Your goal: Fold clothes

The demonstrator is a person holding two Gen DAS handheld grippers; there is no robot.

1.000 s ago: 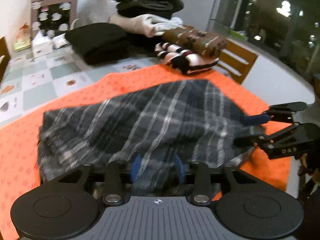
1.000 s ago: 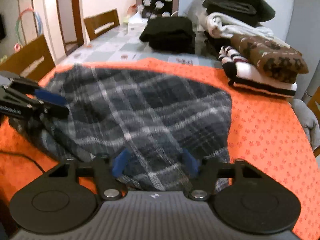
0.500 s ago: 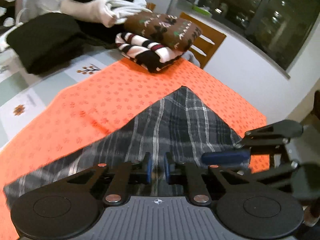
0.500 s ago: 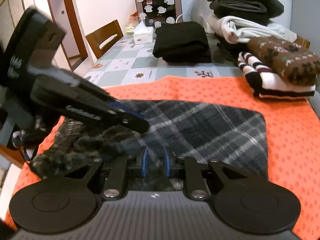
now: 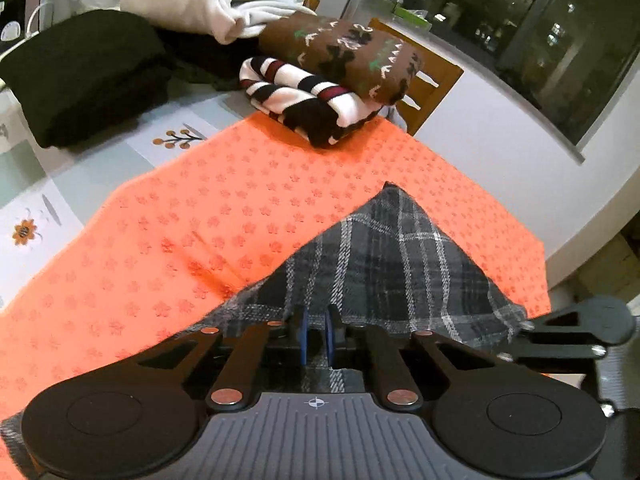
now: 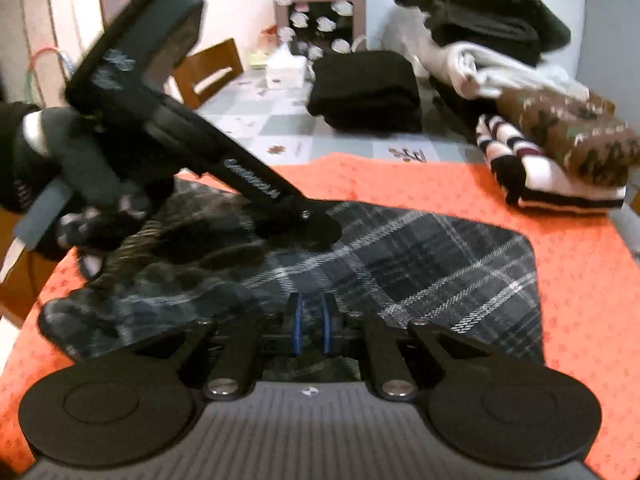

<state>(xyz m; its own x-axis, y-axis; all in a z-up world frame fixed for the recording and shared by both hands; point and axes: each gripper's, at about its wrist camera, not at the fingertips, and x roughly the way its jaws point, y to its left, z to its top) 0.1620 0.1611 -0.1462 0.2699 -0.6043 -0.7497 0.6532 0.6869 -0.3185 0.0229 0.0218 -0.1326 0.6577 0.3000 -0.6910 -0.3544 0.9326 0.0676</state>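
A grey plaid garment (image 5: 400,264) lies on the orange mat (image 5: 200,220), flat on the right (image 6: 440,264) and bunched on the left. My left gripper (image 5: 317,320) is closing, its blue pads pinching the garment's near edge. My right gripper (image 6: 310,312) is closing too, with plaid cloth caught between its pads. In the right wrist view the left gripper (image 6: 316,230) slants in from the left, tip down on the cloth just ahead. The right gripper (image 5: 576,328) shows at the right edge of the left wrist view.
Folded clothes stand at the mat's far side: a striped piece (image 5: 312,104) under a brown patterned one (image 5: 348,52), a black pile (image 5: 80,76), a white one (image 5: 224,8). Wooden chairs (image 5: 432,84) (image 6: 212,68) flank the table. A tissue box (image 6: 286,68) sits far back.
Both grippers' jaws have closed onto the plaid cloth. The left gripper has swung across toward the right gripper, and the garment's left part has bunched up.
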